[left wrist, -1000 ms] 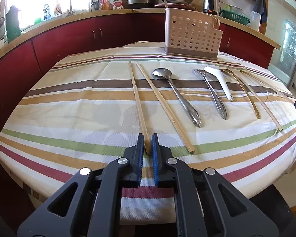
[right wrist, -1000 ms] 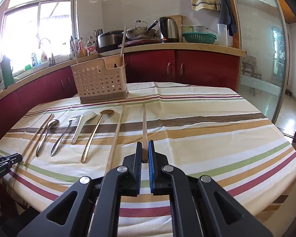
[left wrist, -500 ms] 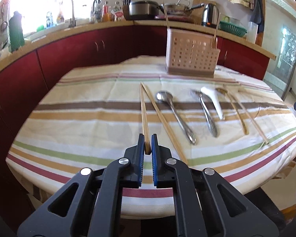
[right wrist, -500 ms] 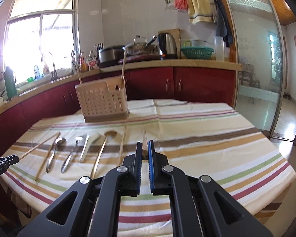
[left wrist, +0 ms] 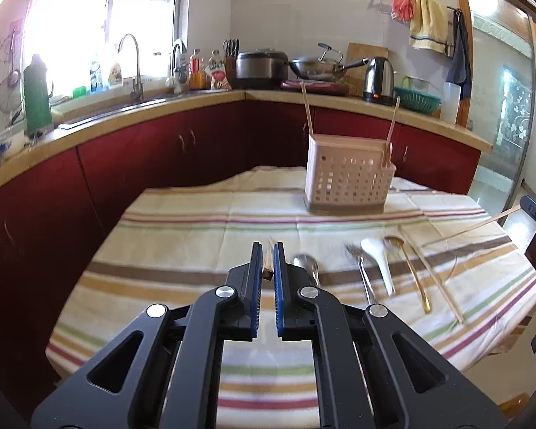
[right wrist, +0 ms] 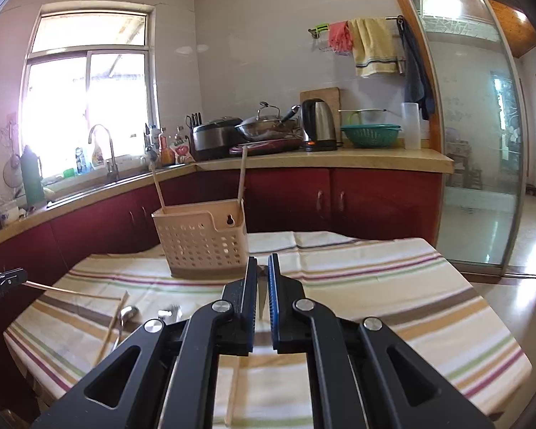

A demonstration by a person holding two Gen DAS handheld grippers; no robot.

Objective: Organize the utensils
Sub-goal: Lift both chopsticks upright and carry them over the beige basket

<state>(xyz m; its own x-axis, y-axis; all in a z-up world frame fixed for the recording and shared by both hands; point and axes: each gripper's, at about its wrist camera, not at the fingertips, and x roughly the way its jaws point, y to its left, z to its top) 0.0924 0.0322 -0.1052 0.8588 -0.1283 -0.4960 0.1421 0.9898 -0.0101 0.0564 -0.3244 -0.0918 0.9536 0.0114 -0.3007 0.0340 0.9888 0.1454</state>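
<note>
1. My left gripper (left wrist: 267, 257) had its fingers clamped on a chopstick (left wrist: 267, 266), held above the counter (left wrist: 196, 236).
2. My right gripper (right wrist: 262, 271) pinched another chopstick (right wrist: 260, 307), short of the basket (right wrist: 203, 243).

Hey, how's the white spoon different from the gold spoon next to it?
The white spoon is short and broad with a thick handle; the gold spoon is longer and thin. The white spoon looks matte, the gold spoon shiny. Both lie on the striped cloth, bowls toward the basket.
</note>
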